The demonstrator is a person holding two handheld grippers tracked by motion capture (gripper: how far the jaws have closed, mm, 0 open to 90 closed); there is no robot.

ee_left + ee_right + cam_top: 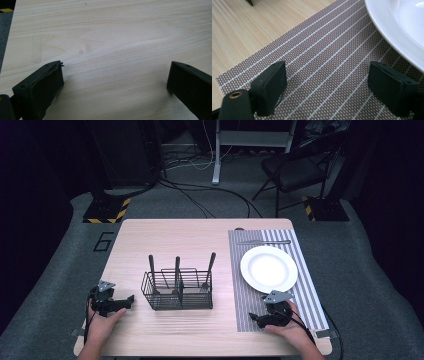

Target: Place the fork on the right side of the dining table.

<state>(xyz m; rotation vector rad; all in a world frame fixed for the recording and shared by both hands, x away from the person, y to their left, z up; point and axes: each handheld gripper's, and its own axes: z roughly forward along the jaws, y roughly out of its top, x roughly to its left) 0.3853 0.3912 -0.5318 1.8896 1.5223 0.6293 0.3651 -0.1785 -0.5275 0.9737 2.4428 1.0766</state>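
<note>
A: Left gripper [131, 298] is rested on the bare desk [112, 37] at the near left, jaws spread, nothing held. Right gripper [254, 317] is rested on the striped placemat [319, 67] at the near right, jaws likewise spread and empty

B: Location of the work items?

A: Wire caddy [177, 290] is set mid-desk, between the grippers, with three dark-handled utensils [176, 270] stood upright in it. White plate [269, 269] is laid on the placemat; a knife [264, 242] is seen beyond it

B: Advice for the step?

A: A handle is probably best pinched near its top and lifted straight up, so the caddy is not dragged

B: Legible writing?

A: A "6" [102, 241] is marked on the floor at the desk's far left
</note>
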